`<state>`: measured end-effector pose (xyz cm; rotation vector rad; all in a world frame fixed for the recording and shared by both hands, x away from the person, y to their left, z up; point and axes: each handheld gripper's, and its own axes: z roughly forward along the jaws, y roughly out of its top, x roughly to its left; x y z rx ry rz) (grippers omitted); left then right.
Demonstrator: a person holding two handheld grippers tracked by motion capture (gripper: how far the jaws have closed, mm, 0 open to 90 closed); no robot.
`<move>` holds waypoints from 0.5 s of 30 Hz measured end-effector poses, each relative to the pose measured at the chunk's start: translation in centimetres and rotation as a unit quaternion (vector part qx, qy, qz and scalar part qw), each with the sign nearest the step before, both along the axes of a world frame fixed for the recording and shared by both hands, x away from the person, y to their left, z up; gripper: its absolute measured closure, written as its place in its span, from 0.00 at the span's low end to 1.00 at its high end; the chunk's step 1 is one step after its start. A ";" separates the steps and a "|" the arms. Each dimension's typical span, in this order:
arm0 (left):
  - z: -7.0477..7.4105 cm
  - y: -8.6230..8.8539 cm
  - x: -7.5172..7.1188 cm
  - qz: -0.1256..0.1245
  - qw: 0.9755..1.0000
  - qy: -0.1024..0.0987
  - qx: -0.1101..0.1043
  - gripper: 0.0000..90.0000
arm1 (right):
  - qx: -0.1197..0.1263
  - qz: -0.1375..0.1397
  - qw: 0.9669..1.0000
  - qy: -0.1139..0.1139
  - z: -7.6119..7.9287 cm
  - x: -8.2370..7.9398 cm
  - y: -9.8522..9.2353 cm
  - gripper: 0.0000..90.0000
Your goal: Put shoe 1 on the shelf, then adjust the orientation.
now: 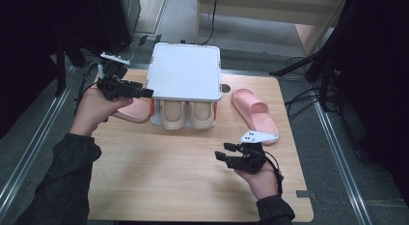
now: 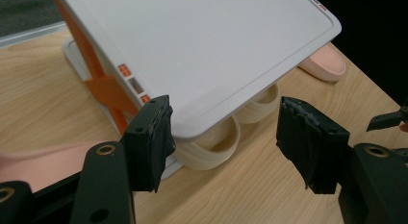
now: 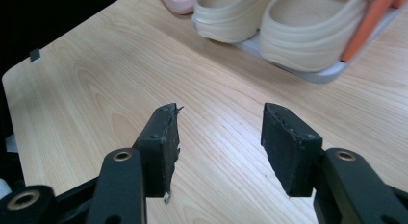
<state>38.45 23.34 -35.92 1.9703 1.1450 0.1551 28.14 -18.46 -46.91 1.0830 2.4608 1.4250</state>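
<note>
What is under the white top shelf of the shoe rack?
Under the white top shelf sits a pair of beige slippers, side by side on the lower tier, their front ends sticking out toward the person. Their rear parts are covered by the shelf, as is anything farther back.

The high camera is looking forward and down from above the person's side, taking in the whole wooden surface [image 1: 183,186] from some way off. The left gripper's camera is sitting close behind its own fingers [image 2: 149,142], facing the white rack [image 2: 202,56] at near range. The right gripper's camera is looking along its fingers [image 3: 288,147] low over the surface. All three are sharing the rack and the beige slippers [image 3: 269,22] under it.
</note>
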 end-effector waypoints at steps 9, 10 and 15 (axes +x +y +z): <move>-1.1 2.5 -1.1 0.029 1.000 -0.001 -0.001 0.40 | 0.002 0.000 1.000 0.012 0.1 0.6 -0.5 0.53; -1.5 3.1 -1.2 0.036 0.999 -0.004 0.000 0.41 | 0.004 0.003 1.000 0.014 0.1 0.8 -0.4 0.53; -2.6 4.5 -1.3 0.055 0.998 0.000 -0.003 0.42 | 0.003 0.007 1.000 0.010 0.0 1.4 0.0 0.53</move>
